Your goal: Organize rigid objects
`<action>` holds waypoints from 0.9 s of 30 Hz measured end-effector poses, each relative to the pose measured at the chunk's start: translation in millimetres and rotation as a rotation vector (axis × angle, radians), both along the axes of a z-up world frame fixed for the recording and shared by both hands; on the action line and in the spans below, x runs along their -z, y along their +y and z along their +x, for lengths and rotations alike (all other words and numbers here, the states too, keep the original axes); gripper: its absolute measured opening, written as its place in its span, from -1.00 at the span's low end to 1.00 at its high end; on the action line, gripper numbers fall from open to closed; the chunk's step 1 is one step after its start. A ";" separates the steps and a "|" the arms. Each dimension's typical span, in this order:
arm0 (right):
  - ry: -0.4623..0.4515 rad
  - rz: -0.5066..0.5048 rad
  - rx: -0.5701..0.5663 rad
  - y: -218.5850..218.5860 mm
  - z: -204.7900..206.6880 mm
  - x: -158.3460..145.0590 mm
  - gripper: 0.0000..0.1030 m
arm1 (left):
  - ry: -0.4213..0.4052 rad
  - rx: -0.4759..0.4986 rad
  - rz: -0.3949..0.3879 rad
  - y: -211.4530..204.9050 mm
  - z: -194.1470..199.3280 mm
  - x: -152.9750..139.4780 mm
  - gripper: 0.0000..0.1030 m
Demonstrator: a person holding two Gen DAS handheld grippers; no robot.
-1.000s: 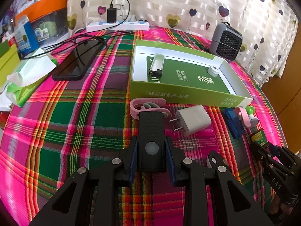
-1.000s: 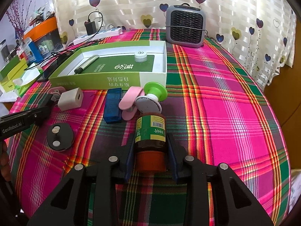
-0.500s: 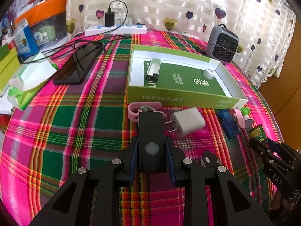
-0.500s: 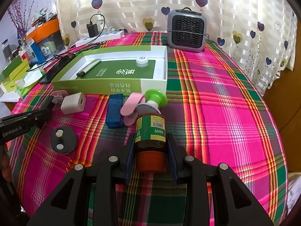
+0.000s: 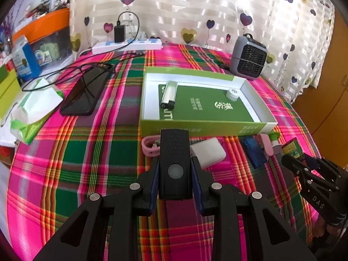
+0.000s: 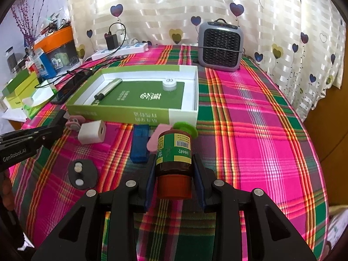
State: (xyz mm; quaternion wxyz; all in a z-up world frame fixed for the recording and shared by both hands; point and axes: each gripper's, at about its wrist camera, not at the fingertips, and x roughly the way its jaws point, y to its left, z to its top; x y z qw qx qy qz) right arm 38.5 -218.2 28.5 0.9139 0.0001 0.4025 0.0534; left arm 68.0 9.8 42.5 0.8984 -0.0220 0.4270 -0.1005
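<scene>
My left gripper (image 5: 175, 169) is shut on a black rectangular device (image 5: 174, 158) with a round button, held above the plaid cloth in front of the open green and white box (image 5: 150, 117). My right gripper (image 6: 174, 169) is shut on a brown pill bottle (image 6: 175, 152) with a green label and orange cap, held lengthwise. The box (image 6: 139, 114) holds a silver lighter (image 5: 169, 94) and a small white cap (image 5: 232, 93). A white charger plug (image 5: 207, 155), a blue block (image 6: 140, 143), a pink strap (image 5: 150, 146) and a small pink fan (image 6: 156, 140) lie in front of the box.
A grey mini heater (image 6: 220, 45) stands at the back. A black phone (image 5: 84, 93) with cables, a tissue pack (image 5: 34, 111) and a power strip (image 5: 128, 44) lie at the left. A black disc (image 6: 82, 174) lies on the cloth. The table edge curves off at the right.
Both grippers have risen and pulled back a little with their objects still held; the box and loose items now look farther away and lower in view.
</scene>
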 end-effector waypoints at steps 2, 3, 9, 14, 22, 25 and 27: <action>-0.004 0.008 -0.004 -1.0 2.0 -2.7 -0.36 | -0.005 0.007 0.001 -1.0 2.4 -2.1 -0.49; -0.007 0.013 -0.006 -1.6 4.2 -4.6 -0.36 | -0.005 0.012 0.000 -1.5 3.7 -2.4 -0.49; -0.018 0.023 -0.023 -1.8 17.0 -13.9 -0.36 | -0.003 0.034 -0.011 -5.5 13.5 -5.2 -0.49; -0.019 0.029 -0.048 2.6 31.9 -19.7 -0.36 | 0.000 0.046 -0.020 -8.3 22.2 -5.8 -0.49; -0.004 0.053 -0.114 14.2 61.7 -27.5 -0.36 | 0.000 0.059 -0.019 -11.4 35.7 -6.4 -0.49; 0.010 0.060 -0.135 18.2 73.4 -26.5 -0.36 | 0.005 0.066 -0.020 -12.1 40.9 -5.1 -0.49; 0.017 0.064 -0.147 20.7 80.8 -25.0 -0.36 | 0.013 0.069 -0.025 -12.5 44.9 -3.4 -0.49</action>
